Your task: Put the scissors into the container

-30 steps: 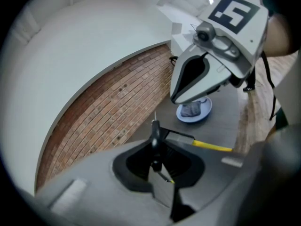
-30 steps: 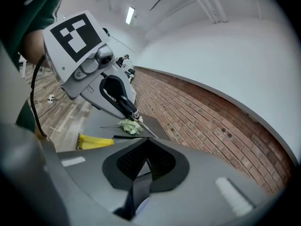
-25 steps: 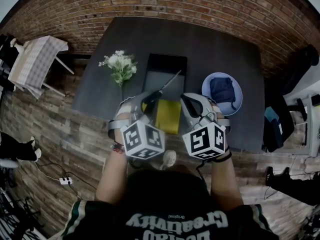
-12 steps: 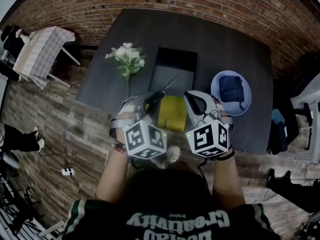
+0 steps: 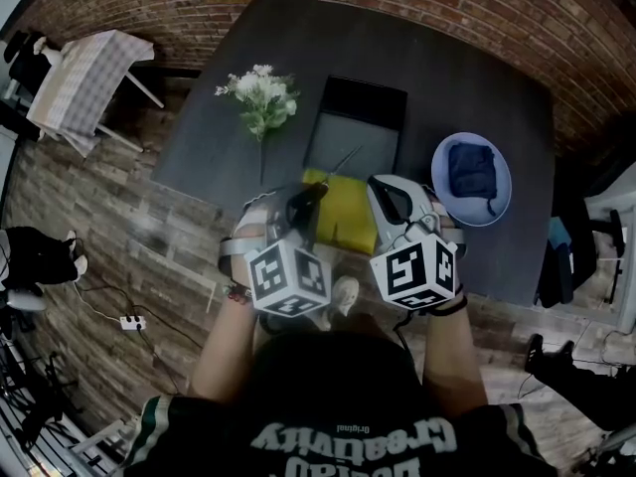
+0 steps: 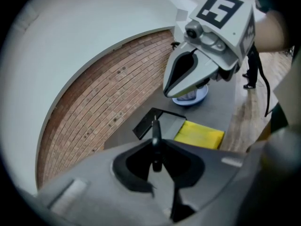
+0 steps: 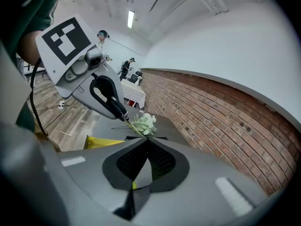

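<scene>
My left gripper (image 5: 306,199) is shut on the scissors (image 5: 338,164), whose thin metal blades point up and to the right towards the black rectangular container (image 5: 366,95) on the dark table (image 5: 457,78). In the left gripper view the scissors (image 6: 155,131) stick straight out from between the jaws, in line with the container (image 6: 149,122). My right gripper (image 5: 388,195) hovers close beside the left one, over the table's near edge. In the right gripper view its jaws (image 7: 147,142) are shut with nothing between them.
A yellow flat pad (image 5: 346,215) lies just in front of the container, under the grippers. A blue bowl (image 5: 497,202) with a dark cloth sits at the right. White flowers (image 5: 260,100) lie to the left of the container. A brick wall rises behind the table.
The head view has shifted, so the table and container sit higher and further right in the picture. Both grippers keep their pose and the scissors stay held.
</scene>
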A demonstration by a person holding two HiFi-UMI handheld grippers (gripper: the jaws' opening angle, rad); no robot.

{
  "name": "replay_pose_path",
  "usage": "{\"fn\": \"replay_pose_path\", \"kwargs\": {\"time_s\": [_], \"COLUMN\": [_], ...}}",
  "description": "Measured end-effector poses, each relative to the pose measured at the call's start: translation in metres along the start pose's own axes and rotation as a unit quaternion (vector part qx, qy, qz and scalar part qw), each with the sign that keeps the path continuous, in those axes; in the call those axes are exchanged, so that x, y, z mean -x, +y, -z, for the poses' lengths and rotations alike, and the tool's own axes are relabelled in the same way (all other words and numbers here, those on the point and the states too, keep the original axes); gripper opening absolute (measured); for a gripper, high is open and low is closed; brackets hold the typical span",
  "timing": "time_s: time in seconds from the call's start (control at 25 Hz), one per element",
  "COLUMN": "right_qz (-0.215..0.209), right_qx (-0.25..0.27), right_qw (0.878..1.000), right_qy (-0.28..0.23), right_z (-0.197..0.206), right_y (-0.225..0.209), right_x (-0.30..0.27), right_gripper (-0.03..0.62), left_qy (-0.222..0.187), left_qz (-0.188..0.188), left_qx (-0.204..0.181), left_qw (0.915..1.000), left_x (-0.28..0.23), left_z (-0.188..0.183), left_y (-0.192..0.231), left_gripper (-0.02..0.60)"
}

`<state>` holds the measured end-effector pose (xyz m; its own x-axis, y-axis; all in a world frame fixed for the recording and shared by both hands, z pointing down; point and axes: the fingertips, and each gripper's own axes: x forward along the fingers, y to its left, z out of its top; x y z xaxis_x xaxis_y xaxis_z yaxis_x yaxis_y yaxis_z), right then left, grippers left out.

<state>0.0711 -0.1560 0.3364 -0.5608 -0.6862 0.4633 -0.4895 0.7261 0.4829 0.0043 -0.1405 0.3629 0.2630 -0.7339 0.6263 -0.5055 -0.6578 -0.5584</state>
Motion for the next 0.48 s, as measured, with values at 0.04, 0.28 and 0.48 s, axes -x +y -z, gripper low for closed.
{"fn": "replay_pose_path", "kwargs": {"time_s": [0.04, 0.28, 0.48], "right_qz": [-0.002, -0.013, -0.024], "right_qx": [0.000, -0.009, -0.015], "right_qw": [1.000, 1.000, 0.999], "right_qy": [0.001, 0.009, 0.018], "right_z": [0.002, 0.013, 0.024], "right_y": [0.002, 0.012, 0.022], "right_x": [-0.001, -0.008, -0.014], "right_gripper": [0.006, 0.006, 0.006], "left_qy": [0.002, 0.011, 0.013], "left_qz": [0.002, 0.017, 0.032], "left_qx": [0.002, 0.009, 0.010], "left_qw": [1.0000, 0.9997, 0.9993], "left_x": [-0.001, -0.011, -0.016], "left_z": [0.002, 0.014, 0.018], "left_y": [-0.002, -0.015, -0.026], "left_gripper": [0.049, 0.049, 0.049]}}
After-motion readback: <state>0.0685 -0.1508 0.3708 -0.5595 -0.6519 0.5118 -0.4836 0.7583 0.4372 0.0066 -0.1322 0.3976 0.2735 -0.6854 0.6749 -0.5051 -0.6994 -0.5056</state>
